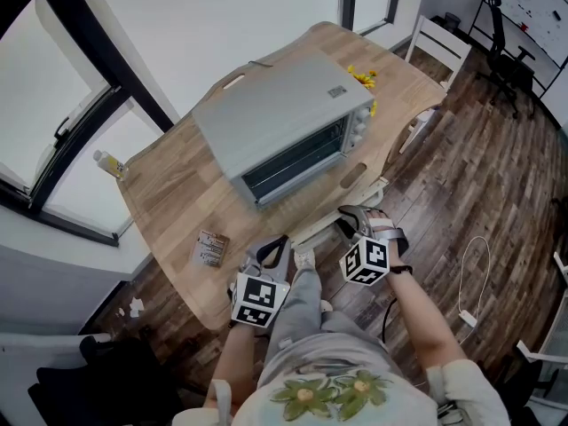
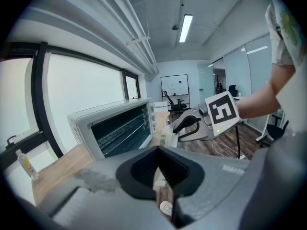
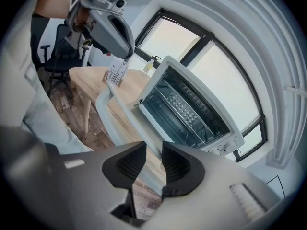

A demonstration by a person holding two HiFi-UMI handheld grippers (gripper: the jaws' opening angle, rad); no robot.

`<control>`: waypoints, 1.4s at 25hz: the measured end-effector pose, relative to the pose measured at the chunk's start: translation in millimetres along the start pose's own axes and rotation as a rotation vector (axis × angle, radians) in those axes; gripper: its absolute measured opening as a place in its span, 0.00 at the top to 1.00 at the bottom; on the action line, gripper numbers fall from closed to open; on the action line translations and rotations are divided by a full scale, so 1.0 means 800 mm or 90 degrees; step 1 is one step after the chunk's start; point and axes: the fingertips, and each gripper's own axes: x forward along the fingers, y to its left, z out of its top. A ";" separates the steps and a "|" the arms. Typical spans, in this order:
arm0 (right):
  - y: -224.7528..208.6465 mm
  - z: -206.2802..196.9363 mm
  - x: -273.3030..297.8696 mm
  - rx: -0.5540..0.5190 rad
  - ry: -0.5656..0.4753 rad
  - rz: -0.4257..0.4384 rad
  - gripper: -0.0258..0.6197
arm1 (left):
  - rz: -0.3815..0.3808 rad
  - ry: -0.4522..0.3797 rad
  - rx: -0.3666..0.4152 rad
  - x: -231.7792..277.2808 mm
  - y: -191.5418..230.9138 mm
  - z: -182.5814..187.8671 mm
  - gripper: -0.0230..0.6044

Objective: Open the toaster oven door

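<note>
Right tool [image 3: 153, 153] [image 1: 351, 218]: narrow gap, and I read the pads as clamped on the door handle [image 3: 111, 110], which runs through between them.
Left tool [image 2: 159, 152] [image 1: 272, 249]: pads pressed together with nothing in them. It sits low by my knees, at 8 o'clock of the right tool.
Door handle, head view [image 1: 315, 227]: pale bar lying just past the near table edge. The right tool is on its right end.
Door [image 3: 134, 124]: open, dropped flat toward me, hinged at the oven's bottom front.
Toaster oven [image 1: 284, 122]: grey box in the middle of the table [image 1: 169, 193], at 12 o'clock of both tools, with its mouth facing me.
Rack [image 3: 188, 110]: wire rack visible inside the open cavity.
Knobs [image 3: 225, 150]: on the oven's right front panel.
Packet [image 1: 210, 248]: small and flat on the table, at 9 o'clock of the left tool.
Bottle [image 1: 110, 164]: lying at the window-side table corner, at 9 o'clock of the oven.
Yellow bits [image 1: 362, 76]: on the table at 2 o'clock of the oven. I can't tell what they are.
Chair [image 1: 439, 47]: white, beyond the table at 2 o'clock.
Cable [image 1: 475, 282]: white loop on the wood floor [image 1: 497, 176], at 3 o'clock of the right tool.
</note>
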 end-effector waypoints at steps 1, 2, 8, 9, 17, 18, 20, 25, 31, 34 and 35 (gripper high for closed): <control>0.002 -0.001 0.000 0.000 0.001 0.002 0.80 | 0.000 -0.001 0.000 0.000 0.000 0.000 0.96; 0.004 -0.002 0.001 -0.001 0.003 0.004 0.80 | 0.000 -0.001 0.001 0.001 -0.001 0.001 0.96; 0.010 -0.007 0.002 0.000 0.003 0.006 0.80 | -0.003 0.001 0.002 0.003 -0.002 0.000 0.96; 0.011 -0.008 0.003 0.000 0.004 0.008 0.80 | -0.003 0.001 0.002 0.003 -0.002 -0.001 0.96; 0.021 -0.018 0.006 -0.003 0.012 0.019 0.80 | -0.004 0.007 0.001 0.006 -0.003 -0.004 0.96; 0.022 -0.019 0.007 -0.003 0.012 0.020 0.80 | -0.005 0.007 0.001 0.007 -0.003 -0.005 0.96; 0.024 -0.020 0.007 -0.003 0.013 0.022 0.80 | -0.007 0.009 0.000 0.007 -0.004 -0.007 0.96; 0.031 -0.025 0.011 -0.005 0.022 0.034 0.79 | -0.008 0.010 -0.002 0.008 -0.004 -0.007 0.96; 0.042 -0.035 0.014 -0.005 0.031 0.045 0.79 | -0.008 0.014 -0.006 0.008 -0.004 -0.010 0.96; 0.047 -0.038 0.016 -0.006 0.035 0.049 0.79 | -0.008 0.014 -0.010 0.008 -0.005 -0.010 0.96; 0.048 -0.040 0.017 -0.007 0.036 0.052 0.79 | -0.009 0.014 -0.011 0.008 -0.006 -0.010 0.96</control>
